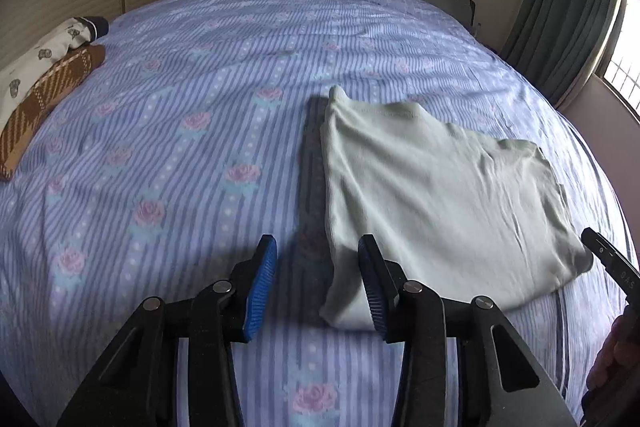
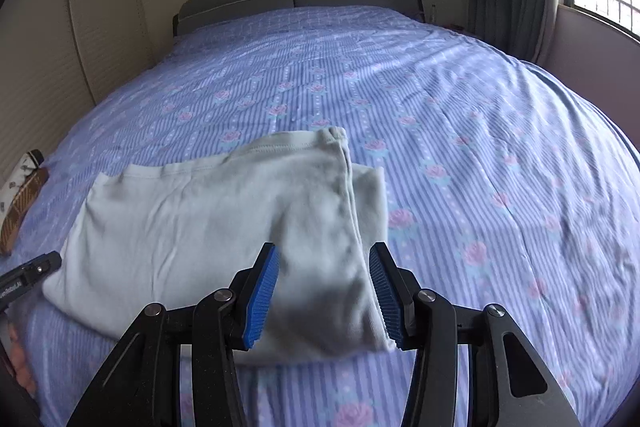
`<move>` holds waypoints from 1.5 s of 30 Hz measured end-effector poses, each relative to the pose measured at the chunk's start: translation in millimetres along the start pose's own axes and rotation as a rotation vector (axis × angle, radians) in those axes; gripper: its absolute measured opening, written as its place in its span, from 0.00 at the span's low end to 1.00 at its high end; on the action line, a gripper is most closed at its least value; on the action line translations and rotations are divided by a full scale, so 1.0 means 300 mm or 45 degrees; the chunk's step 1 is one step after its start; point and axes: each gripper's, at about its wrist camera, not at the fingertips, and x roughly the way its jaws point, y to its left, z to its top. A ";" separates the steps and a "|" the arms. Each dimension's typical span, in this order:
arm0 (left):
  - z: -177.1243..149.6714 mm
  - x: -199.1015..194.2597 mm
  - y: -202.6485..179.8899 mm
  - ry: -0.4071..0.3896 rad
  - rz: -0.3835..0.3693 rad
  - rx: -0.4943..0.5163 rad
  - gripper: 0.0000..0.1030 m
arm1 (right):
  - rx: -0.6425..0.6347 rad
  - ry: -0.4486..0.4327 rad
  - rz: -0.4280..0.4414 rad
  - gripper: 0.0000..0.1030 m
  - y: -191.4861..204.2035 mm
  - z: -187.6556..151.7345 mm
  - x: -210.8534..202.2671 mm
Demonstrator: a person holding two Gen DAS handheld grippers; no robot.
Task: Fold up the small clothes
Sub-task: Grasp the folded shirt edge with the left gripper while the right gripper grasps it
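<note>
Hovering released, the left tongs (image 1: 316, 283) and right tongs (image 2: 324, 291) flank a folded pale green shirt (image 2: 224, 227) at bed (image 2: 480, 147) centre; grabbing only its top layer at six o'clock could undo the fold.

A pale mint-green knit garment (image 1: 432, 195) (image 2: 224, 227) is lying folded flat on the blue striped, rose-printed bedsheet (image 1: 180, 155) (image 2: 480, 167), its surface lightly wrinkled. A stitched hem is running along its far edge, and one side is showing a second layer peeking out beneath the top fold.
</note>
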 end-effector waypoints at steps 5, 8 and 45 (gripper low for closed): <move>-0.066 -0.002 -0.027 -0.008 0.006 0.017 0.30 | 0.057 0.015 -0.027 0.47 -0.074 -0.065 -0.019; -0.077 -0.010 -0.029 -0.017 -0.004 0.022 0.22 | 0.090 0.054 -0.009 0.36 -0.104 -0.085 0.011; -0.089 -0.007 -0.023 -0.018 -0.027 0.002 0.23 | 0.050 0.062 0.001 0.03 -0.114 -0.102 0.018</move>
